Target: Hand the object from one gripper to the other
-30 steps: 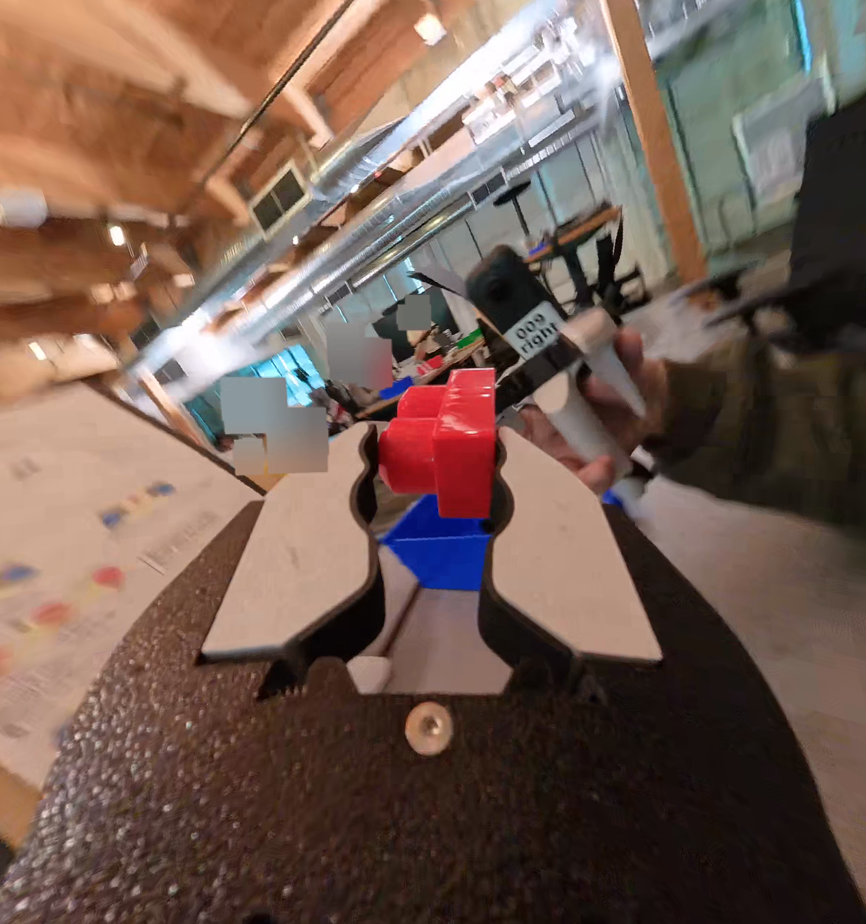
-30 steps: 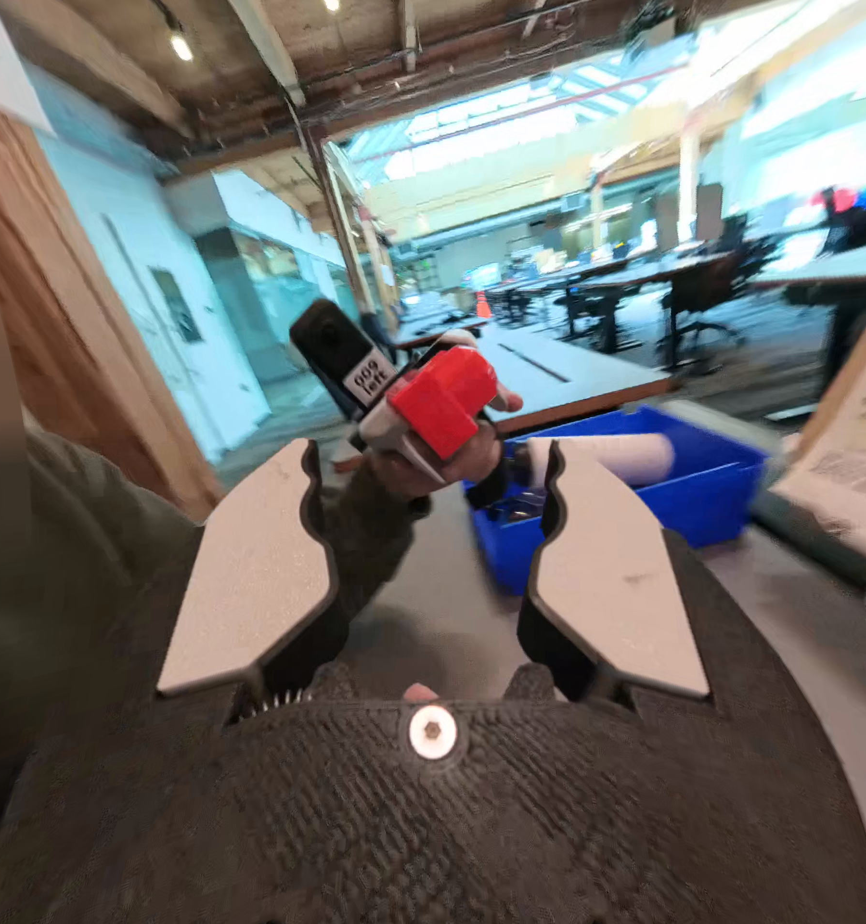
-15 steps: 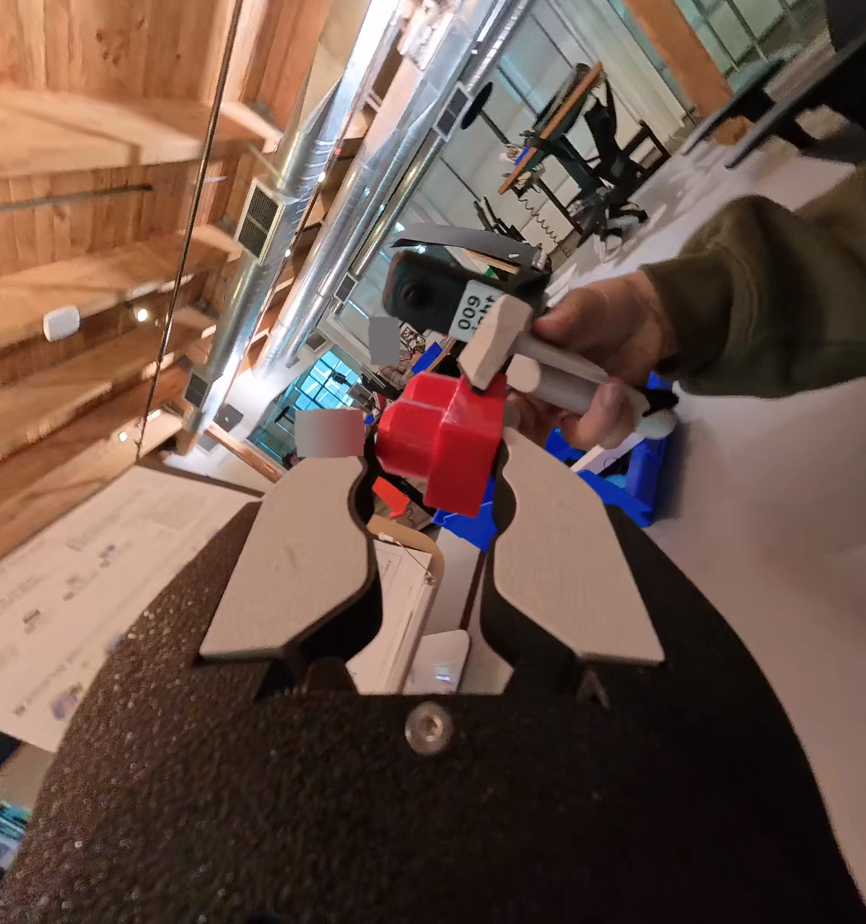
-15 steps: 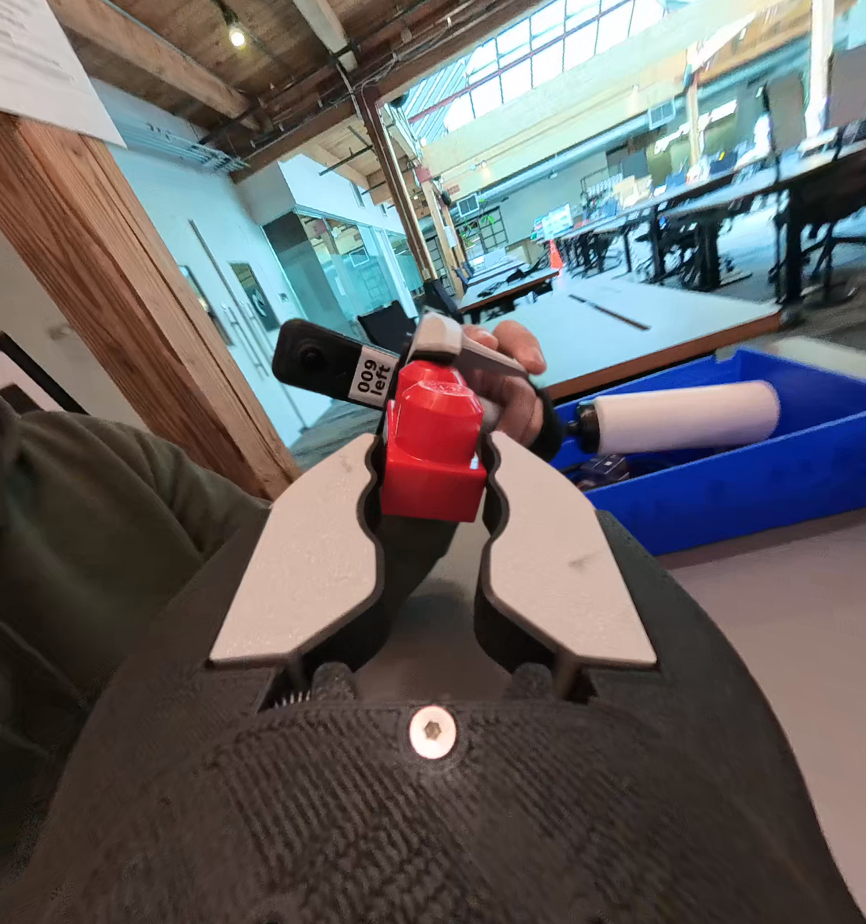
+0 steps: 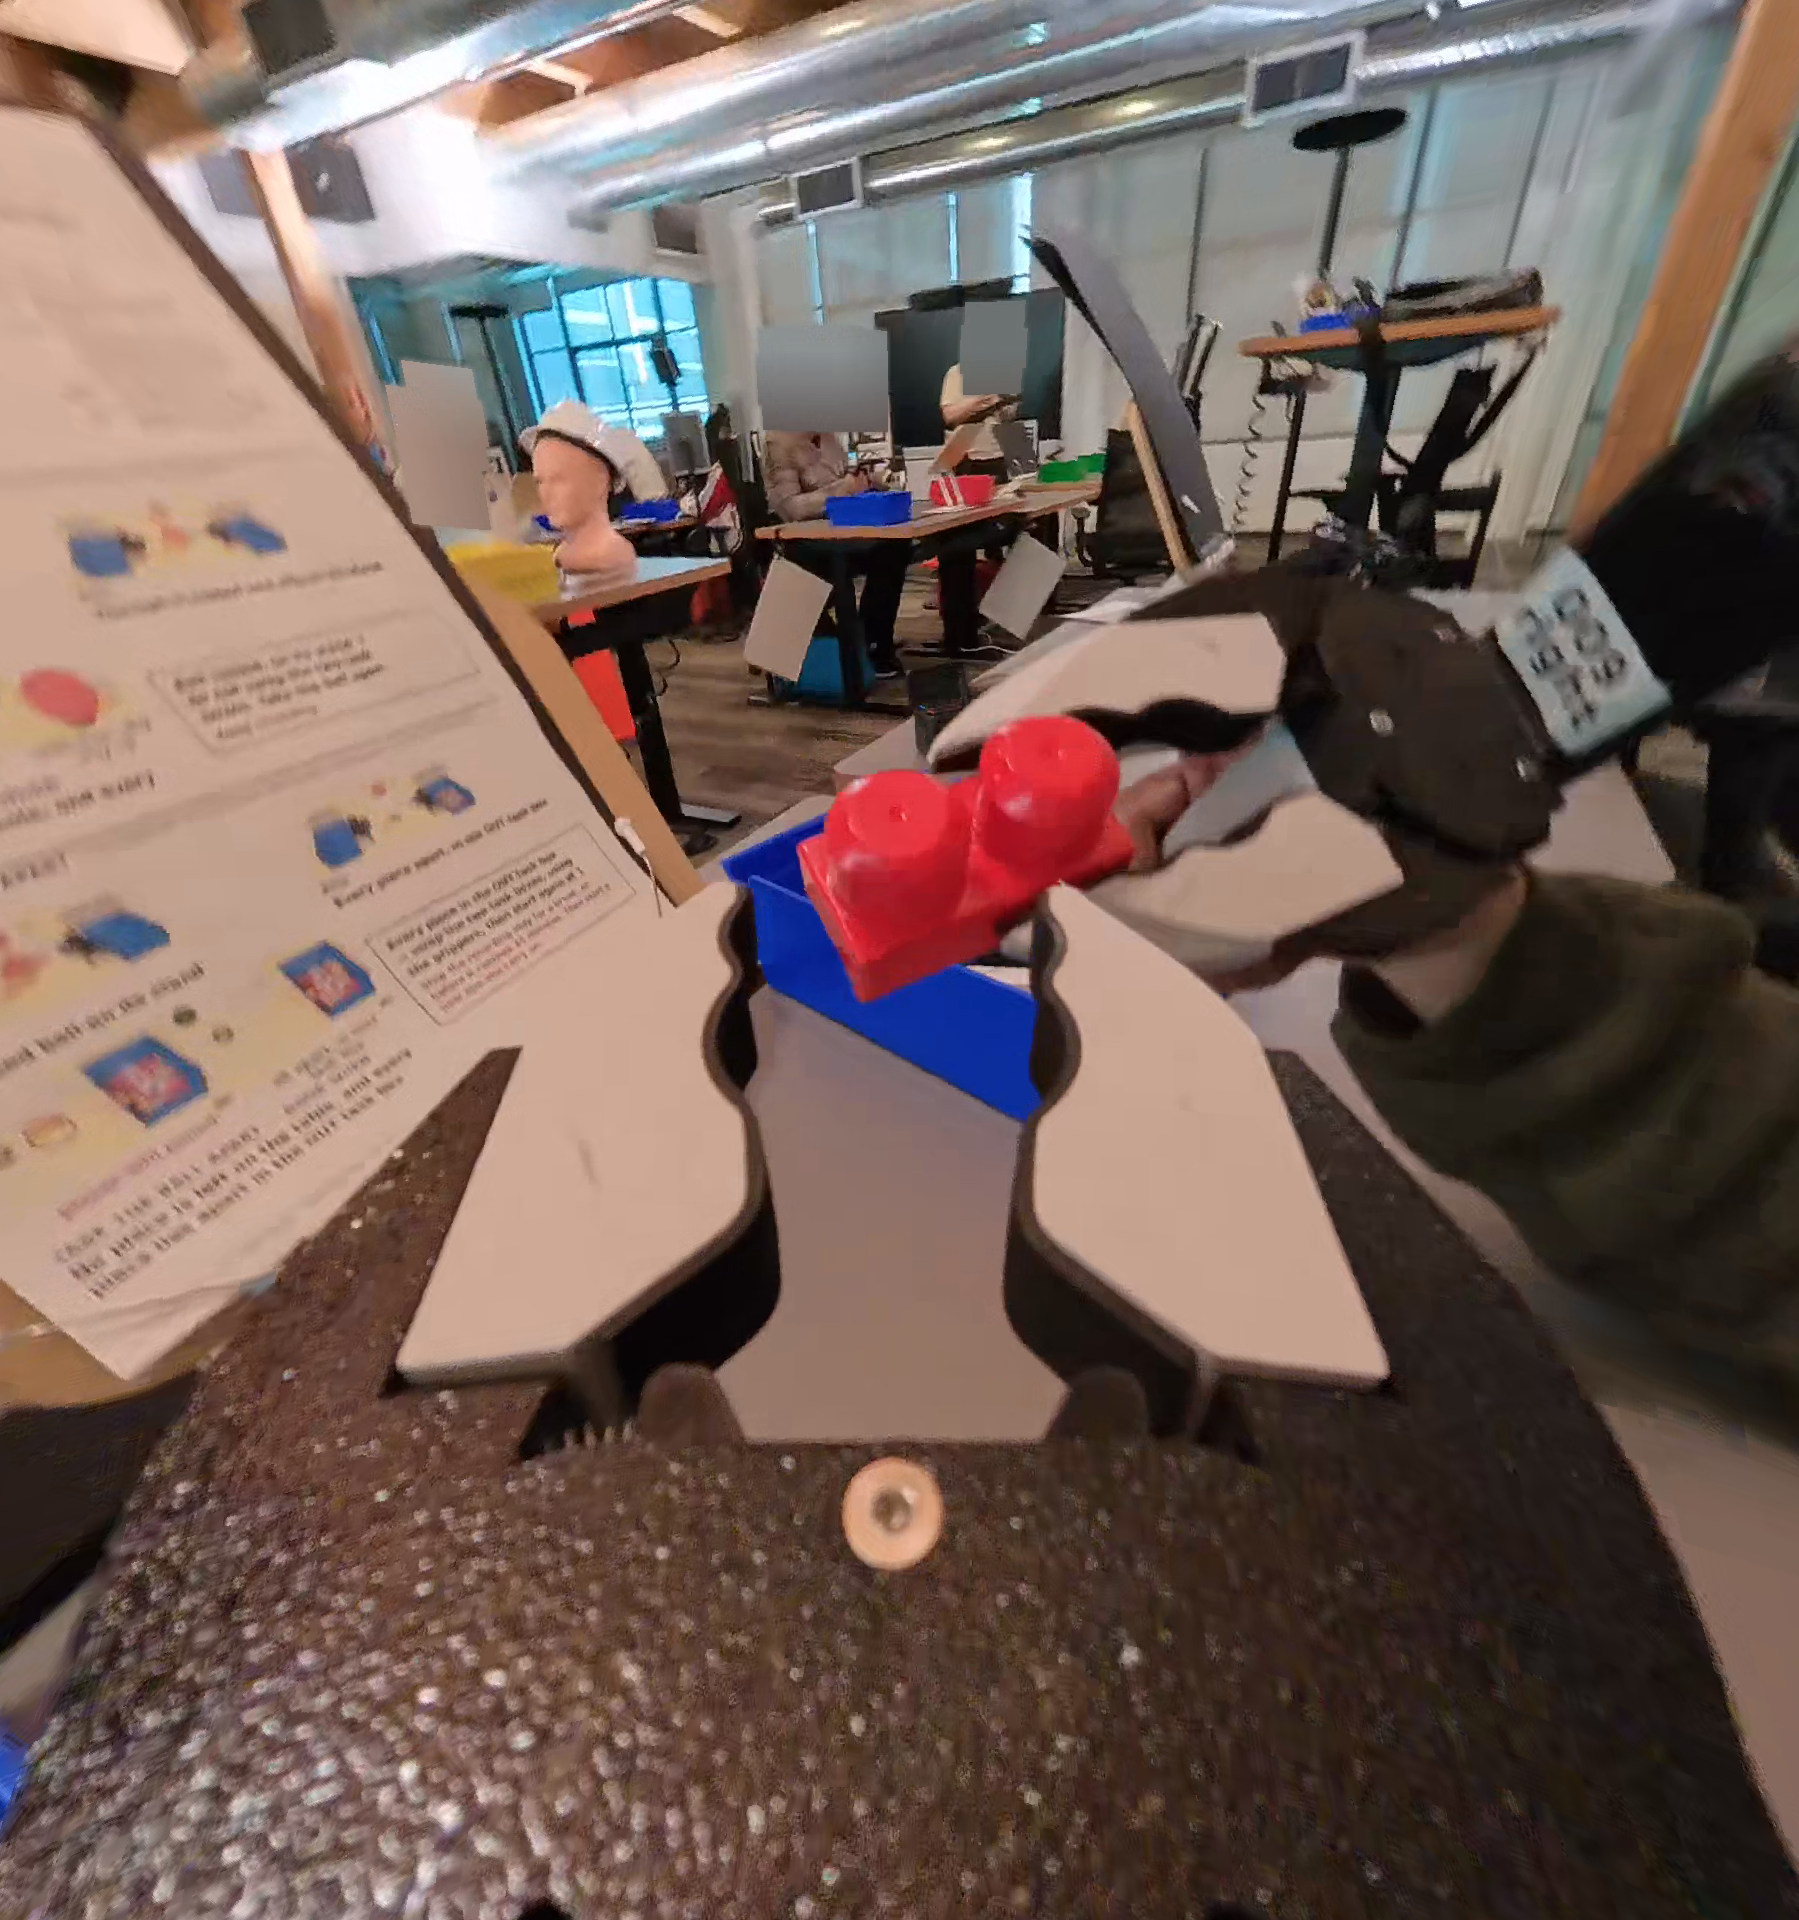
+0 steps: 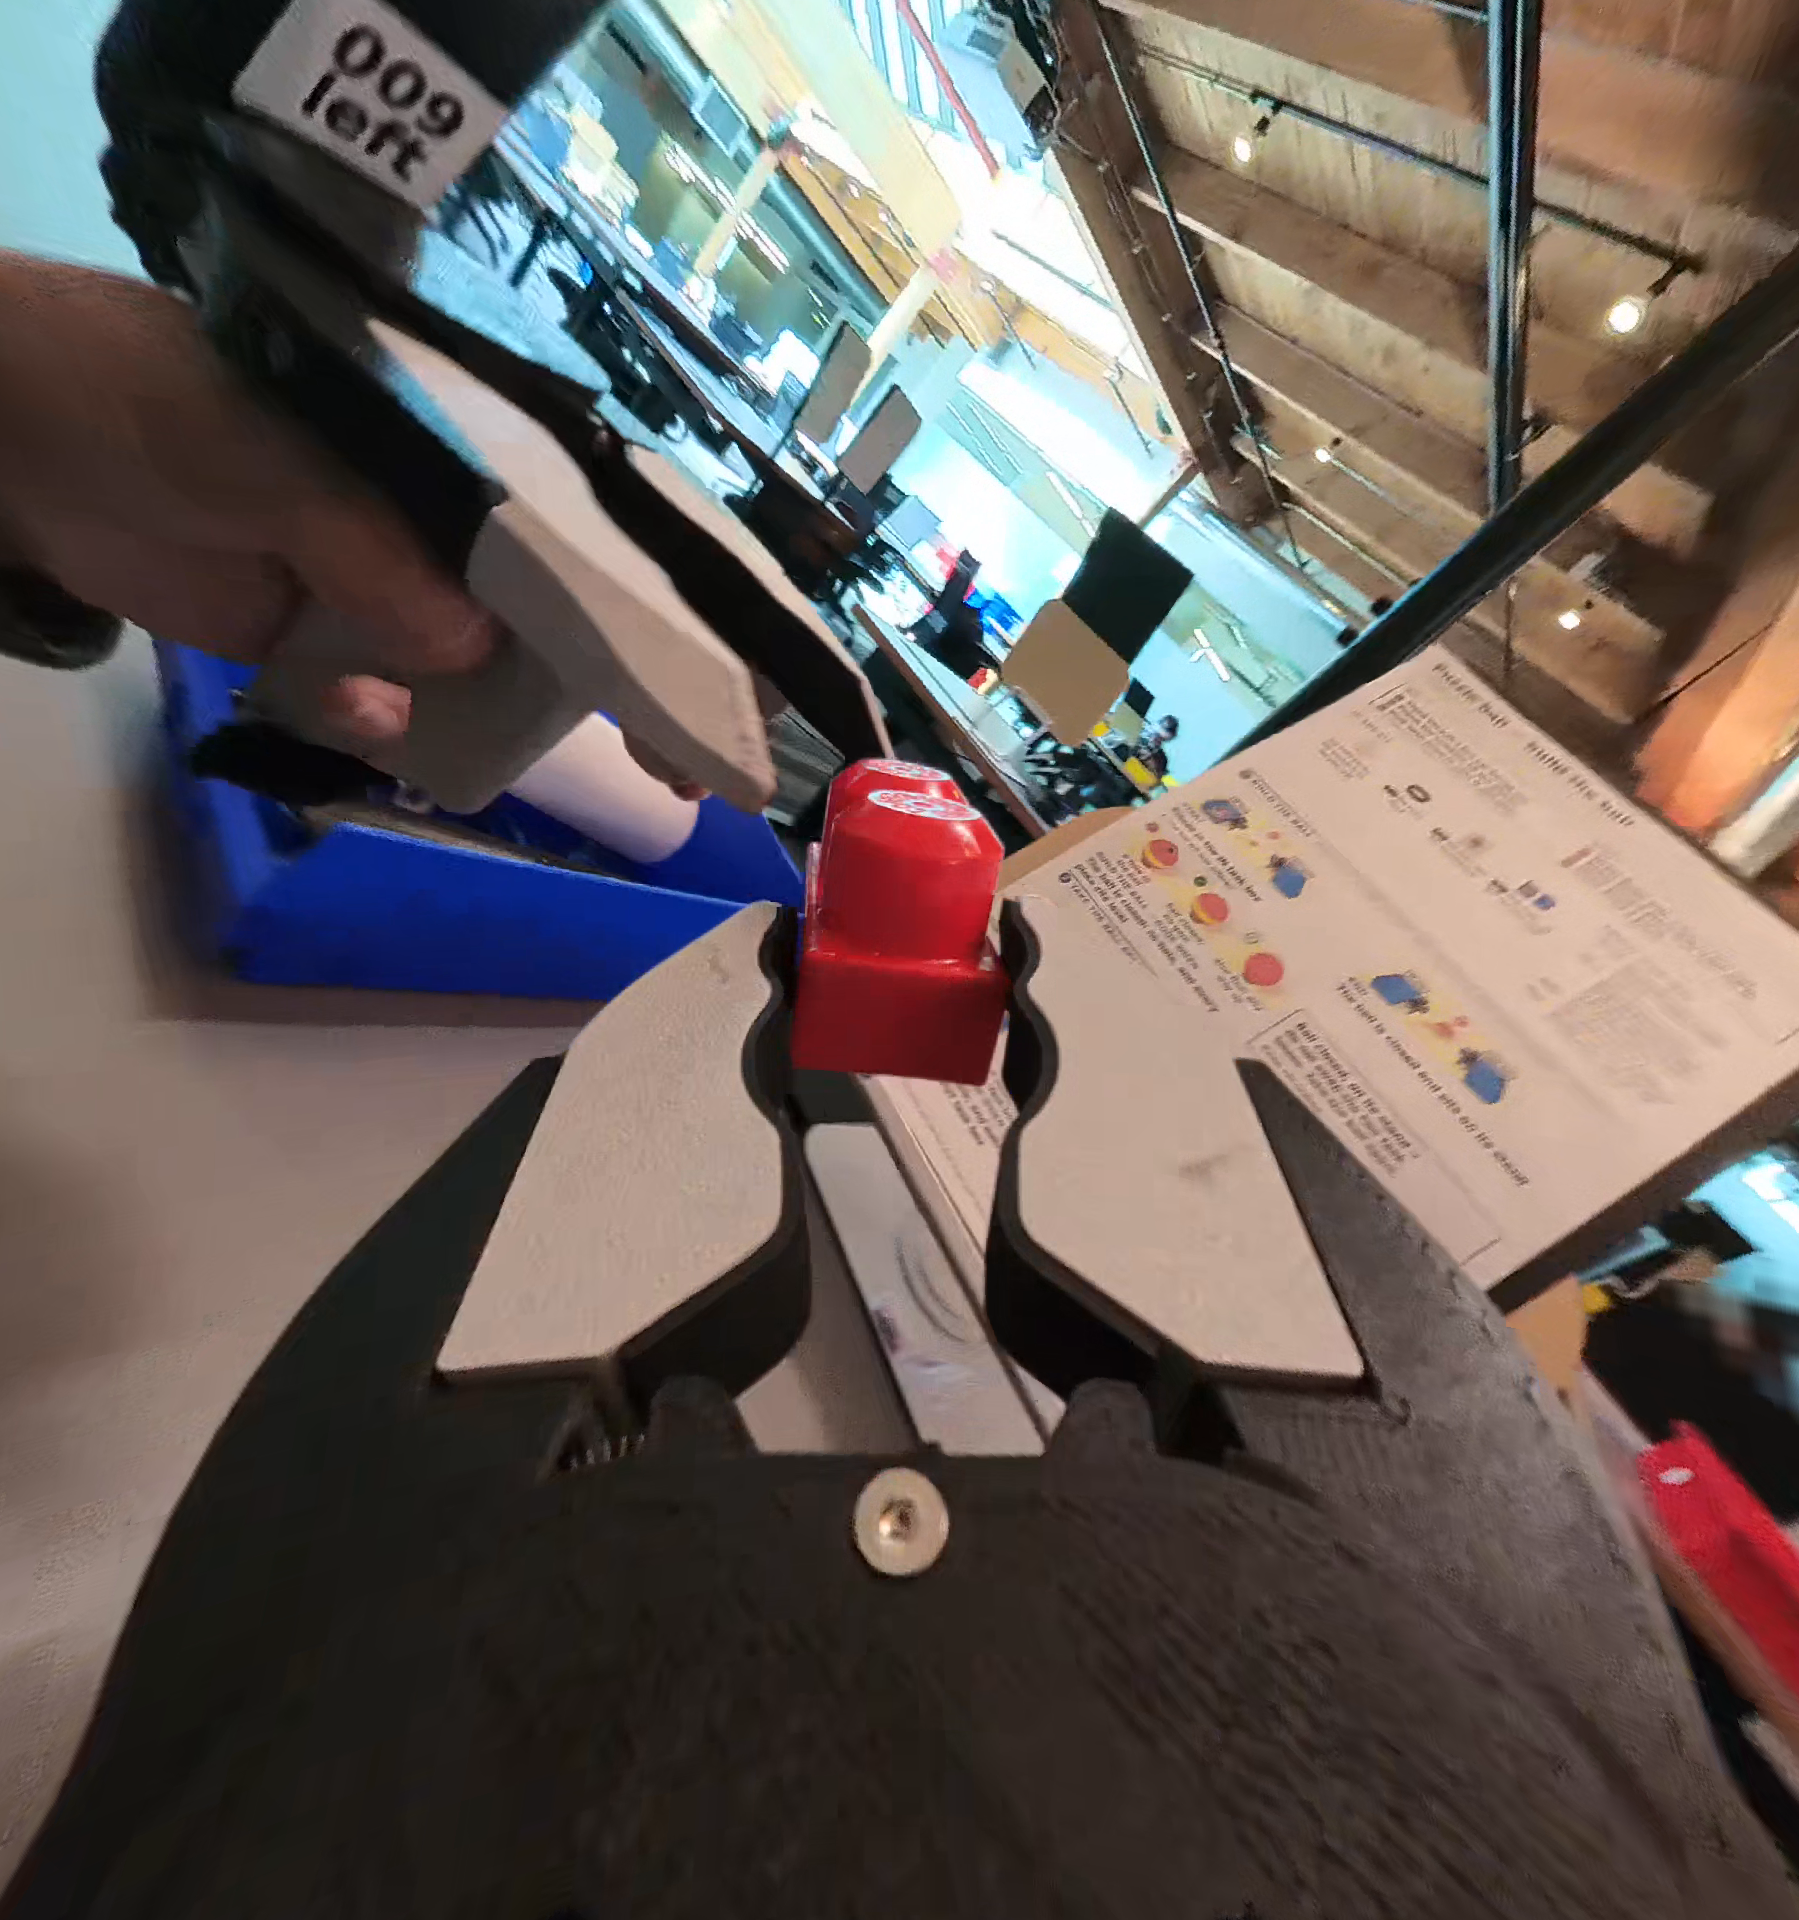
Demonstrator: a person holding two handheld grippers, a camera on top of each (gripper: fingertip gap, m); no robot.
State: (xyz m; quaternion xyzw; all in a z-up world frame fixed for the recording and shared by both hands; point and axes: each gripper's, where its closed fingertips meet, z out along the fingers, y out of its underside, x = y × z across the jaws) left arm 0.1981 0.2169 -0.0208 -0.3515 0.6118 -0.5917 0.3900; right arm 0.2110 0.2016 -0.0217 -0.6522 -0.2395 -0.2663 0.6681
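A red two-stud brick (image 6: pixel 900 966) sits gripped between my right gripper's (image 6: pixel 895 925) fingers, studs pointing up and away. In the left wrist view the same brick (image 5: pixel 962 852) is held by the right gripper (image 5: pixel 1020 821), which reaches in from the right. My left gripper (image 5: pixel 890 925) is open; its fingertips stand just below and on either side of the brick, not pressing it. In the right wrist view the left gripper (image 6: pixel 812 764) is at the upper left, one finger (image 6: pixel 614 644) ending just short of the brick's studs.
A blue bin (image 5: pixel 905 1029) stands on the grey table (image 5: pixel 874 1247) behind the brick; in the right wrist view the bin (image 6: pixel 438 914) holds a white roller (image 6: pixel 604 800). A printed instruction board (image 5: pixel 199 831) leans at the left. Desks and people are far behind. The tips of both grippers are at nearly the same place.
The right gripper closed on the brick while the left still held it. The left gripper has now opened and drawn back, so the brick is in the right gripper. Both cameras swung round.
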